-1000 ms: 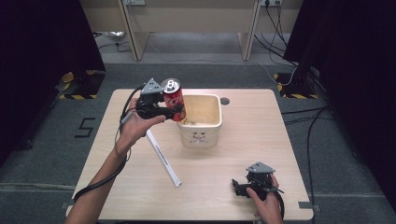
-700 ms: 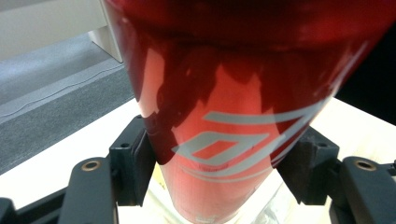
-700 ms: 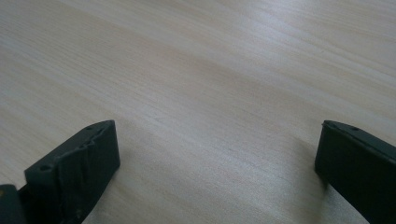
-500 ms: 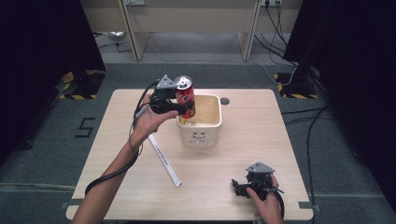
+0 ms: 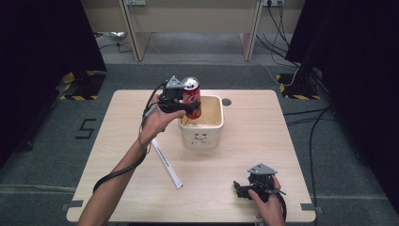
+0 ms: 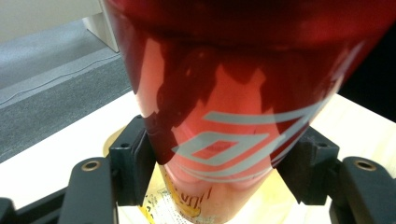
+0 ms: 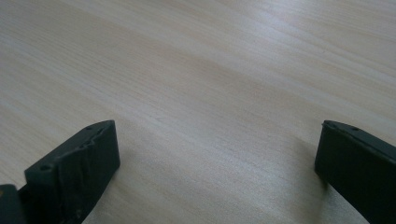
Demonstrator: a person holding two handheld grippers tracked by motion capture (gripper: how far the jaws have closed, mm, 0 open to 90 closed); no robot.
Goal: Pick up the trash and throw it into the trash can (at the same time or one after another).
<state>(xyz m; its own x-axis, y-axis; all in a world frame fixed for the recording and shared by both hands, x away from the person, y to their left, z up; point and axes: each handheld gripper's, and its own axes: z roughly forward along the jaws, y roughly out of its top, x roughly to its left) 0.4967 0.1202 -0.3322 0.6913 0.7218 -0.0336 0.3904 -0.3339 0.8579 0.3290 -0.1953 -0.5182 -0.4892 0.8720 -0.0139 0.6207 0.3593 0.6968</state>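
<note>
A red soda can [image 5: 192,96] stands upright in the air over the left rim of a cream square tub [image 5: 212,134] in the middle of the table. My left gripper [image 5: 188,106] is shut on the can's sides. In the left gripper view the red can [image 6: 233,107] is pinched between both black pads [image 6: 137,168], with the tub's yellowish contents below it. My right gripper [image 5: 239,189] rests near the table's front right edge, open. Its two fingertips [image 7: 79,163] stand wide apart over bare wood with nothing between them.
A long white stick-like bar [image 5: 165,162] lies diagonally on the wooden table [image 5: 263,122] left of the tub. A round grey grommet [image 5: 227,101] sits behind the tub. Cables trail across the grey floor at the right.
My left hand has carried the can to the right and slightly down, from beside the tub's left wall to over its rim. The right gripper has stayed put.
</note>
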